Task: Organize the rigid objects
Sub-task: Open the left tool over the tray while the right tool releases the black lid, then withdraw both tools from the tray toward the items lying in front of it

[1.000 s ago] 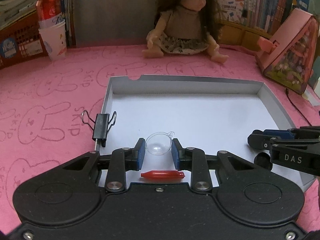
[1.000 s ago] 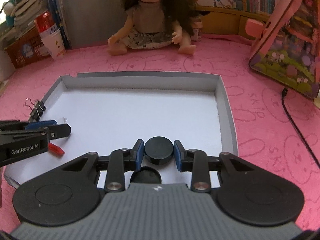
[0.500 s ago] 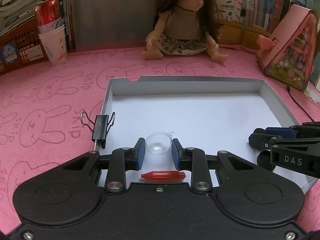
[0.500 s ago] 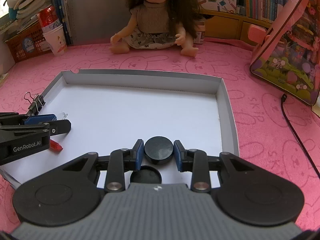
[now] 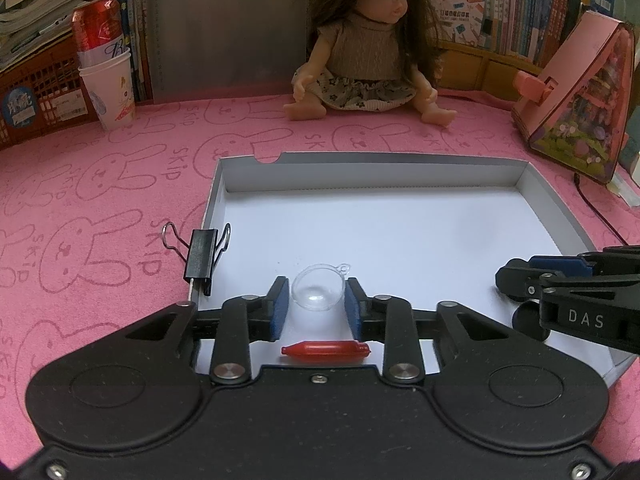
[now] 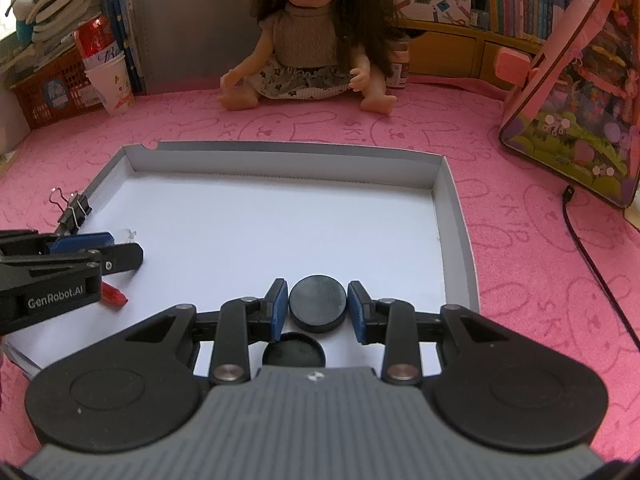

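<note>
Releasing both: left gripper [image 5: 313,305] jaws have just spread off the clear dome [image 5: 318,291], right gripper [image 6: 318,312] jaws off the black disc [image 6: 317,307], both now lying in the tray [image 5: 360,168].

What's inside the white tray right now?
The white tray holds a clear plastic dome, a red capsule and two black discs. The gripper bodies cover its near edge, so anything there is hidden.

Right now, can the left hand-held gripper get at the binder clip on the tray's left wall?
Probably yes. The binder clip sits just left of the left hand-held gripper, with nothing between them. Its jaws have just been opening around the clear dome, which it must leave first.
</note>
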The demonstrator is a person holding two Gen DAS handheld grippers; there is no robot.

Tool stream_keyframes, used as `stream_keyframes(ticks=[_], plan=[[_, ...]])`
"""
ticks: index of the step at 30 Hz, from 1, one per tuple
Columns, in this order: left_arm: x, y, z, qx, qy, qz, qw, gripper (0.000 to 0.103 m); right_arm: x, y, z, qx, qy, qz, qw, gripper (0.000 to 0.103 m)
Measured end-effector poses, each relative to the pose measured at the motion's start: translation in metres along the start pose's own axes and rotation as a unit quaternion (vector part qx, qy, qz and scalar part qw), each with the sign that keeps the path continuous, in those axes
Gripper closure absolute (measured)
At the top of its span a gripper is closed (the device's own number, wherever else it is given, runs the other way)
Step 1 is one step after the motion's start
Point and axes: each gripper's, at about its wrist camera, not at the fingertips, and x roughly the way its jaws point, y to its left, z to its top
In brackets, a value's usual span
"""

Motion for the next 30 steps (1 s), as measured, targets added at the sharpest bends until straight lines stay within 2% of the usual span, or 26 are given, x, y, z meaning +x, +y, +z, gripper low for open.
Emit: stream_keyframes(ticks=[9, 15, 19, 30], plan=[[-0.020, -0.004, -0.002, 0.004, -0.023, -0.008, 0.9997, 0.046, -0.016, 0.003, 0.000, -0.008, -0.036, 0.000, 0.999, 0.036], [-0.041, -0.009, -0.006, 0.014, -0.047, -0.015, 0.9987, 0.036, -0.034, 0.005, -0.003, -0.018, -0.069, -0.003, 0.997, 0.025], [-0.056, -0.011, -0.010, 0.017, -0.063, -0.013, 0.9978, 0.032, -0.047, 0.005, -0.006, -0.020, -0.090, -0.001, 0.996, 0.020], [-0.085, -0.017, -0.028, 0.025, -0.081, -0.022, 0.9962, 0.028, -0.077, 0.006, -0.021, -0.031, -0.132, -0.004, 0.991, 0.015]])
